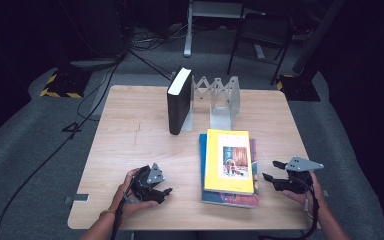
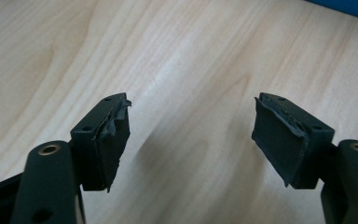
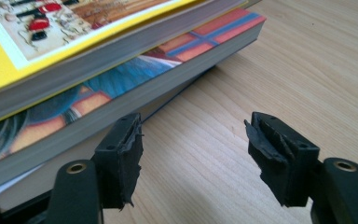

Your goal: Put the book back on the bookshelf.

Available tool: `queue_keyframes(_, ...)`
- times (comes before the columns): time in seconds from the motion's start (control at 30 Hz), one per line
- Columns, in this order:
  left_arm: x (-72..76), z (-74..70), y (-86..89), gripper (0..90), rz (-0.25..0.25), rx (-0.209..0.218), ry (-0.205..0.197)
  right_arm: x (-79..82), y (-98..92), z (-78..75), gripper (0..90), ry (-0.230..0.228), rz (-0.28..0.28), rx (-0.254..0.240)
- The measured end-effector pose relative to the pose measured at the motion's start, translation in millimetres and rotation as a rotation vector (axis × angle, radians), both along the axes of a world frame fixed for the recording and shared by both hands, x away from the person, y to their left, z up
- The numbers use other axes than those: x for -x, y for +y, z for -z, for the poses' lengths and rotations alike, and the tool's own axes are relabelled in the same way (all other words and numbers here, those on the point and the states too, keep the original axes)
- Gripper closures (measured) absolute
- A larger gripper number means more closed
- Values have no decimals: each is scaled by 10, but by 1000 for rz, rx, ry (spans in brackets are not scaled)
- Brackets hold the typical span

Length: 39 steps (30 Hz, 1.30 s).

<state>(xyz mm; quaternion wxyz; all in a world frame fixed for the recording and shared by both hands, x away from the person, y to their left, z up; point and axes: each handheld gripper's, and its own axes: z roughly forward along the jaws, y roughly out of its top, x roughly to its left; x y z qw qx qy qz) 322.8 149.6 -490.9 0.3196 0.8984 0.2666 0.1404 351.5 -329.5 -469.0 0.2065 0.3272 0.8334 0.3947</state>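
A stack of 3 books (image 1: 228,167) lies low and right of the middle on the tabletop (image 1: 130,130). The left hand-held gripper (image 1: 161,194), lower left, is open and empty. The right hand-held gripper (image 1: 272,171), open too, sits just beside the stack. Behind, 1 black book (image 1: 178,100) stands against a metal rack (image 1: 219,97).

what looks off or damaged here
The rubber pads on both the left gripper and right gripper are torn and peeling at the edges. The book stack is slightly askew, its lower books poking out unevenly.
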Motion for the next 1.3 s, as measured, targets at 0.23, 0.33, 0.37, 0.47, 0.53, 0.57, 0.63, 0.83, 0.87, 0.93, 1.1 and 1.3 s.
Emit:
queue_keyframes(0.23, 69, 88, 87, 241, -20, 70, 56, 11, 71, -71, 356, -16, -14, 5)
queue_keyframes(0.33, 85, 113, 98, 208, -20, 89, 57, 13, 84, -125, 345, -24, -11, -13)
queue_keyframes(0.37, 105, 126, 82, 196, -20, 99, 51, 17, 100, -194, 335, -29, -16, -35)
queue_keyframes(0.47, 108, 134, 75, 191, -13, 105, 48, 21, 132, -258, 331, -36, -30, -41)
queue_keyframes(0.53, 104, 136, 72, 189, -12, 106, 47, 34, 180, -322, 324, -44, -46, -49)
queue_keyframes(0.57, 103, 136, 72, 188, -11, 106, 47, 44, 207, -354, 322, -45, -55, -55)
queue_keyframes(0.63, 101, 136, 70, 186, -8, 106, 48, 67, 245, -398, 320, -46, -70, -73)
queue_keyframes(0.83, 87, 137, 50, 177, 3, 105, 51, 175, 402, -506, 313, -39, -122, -84)
queue_keyframes(0.87, 82, 137, 42, 171, 6, 102, 50, 190, 434, -510, 311, -33, -136, -84)
queue_keyframes(0.93, 66, 137, 20, 160, 16, 98, 48, 211, 493, -503, 308, -18, -157, -80)
queue_keyframes(1.1, 18, 120, -37, 155, 15, 83, 60, 199, 591, -429, 295, 38, -187, -57)
queue_keyframes(1.3, -86, 92, -94, 199, -1, 70, 62, 116, 679, -282, 249, 139, -191, -2)
